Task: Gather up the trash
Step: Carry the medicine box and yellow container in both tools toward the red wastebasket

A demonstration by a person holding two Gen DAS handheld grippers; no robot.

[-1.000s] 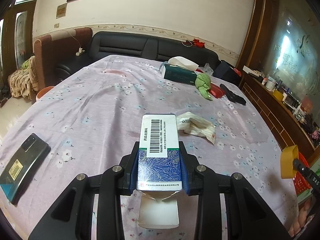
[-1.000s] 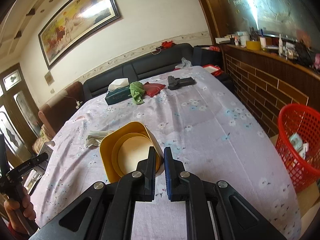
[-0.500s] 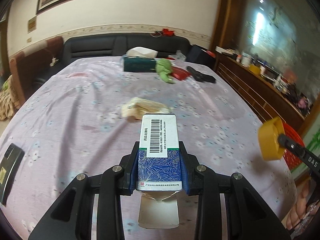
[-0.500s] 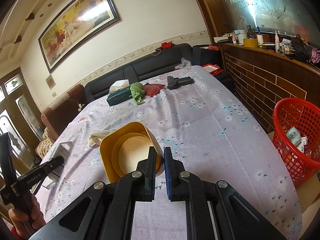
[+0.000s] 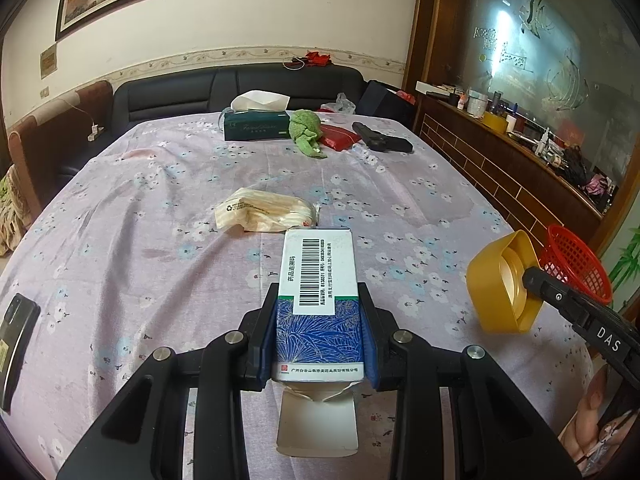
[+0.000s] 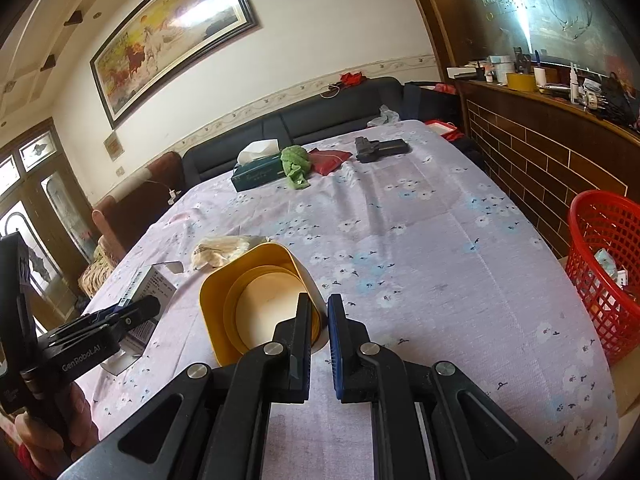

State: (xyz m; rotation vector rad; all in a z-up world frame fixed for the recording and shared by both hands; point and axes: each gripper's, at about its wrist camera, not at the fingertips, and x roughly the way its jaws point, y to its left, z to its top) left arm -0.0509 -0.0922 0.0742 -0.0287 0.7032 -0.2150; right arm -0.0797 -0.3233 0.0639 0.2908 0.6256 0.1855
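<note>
The left claw (image 5: 320, 332) is clamped on the opened blue-and-white cardboard medicine box (image 5: 318, 300); the right claw (image 6: 319, 320) pinches the wall of a yellow square plastic lid (image 6: 256, 300). Both are held above the floral-clothed surface (image 5: 160, 200), probably for the red mesh basket (image 6: 604, 272) at far right.

Two tools (image 5: 320, 336) (image 6: 319, 320), one medicine box (image 5: 318, 280), one yellow lid (image 5: 502, 284), one crumpled wrapper (image 5: 266, 214), one red basket (image 6: 604, 268), one tissue box (image 5: 256, 126), one phone (image 5: 14, 332).
</note>
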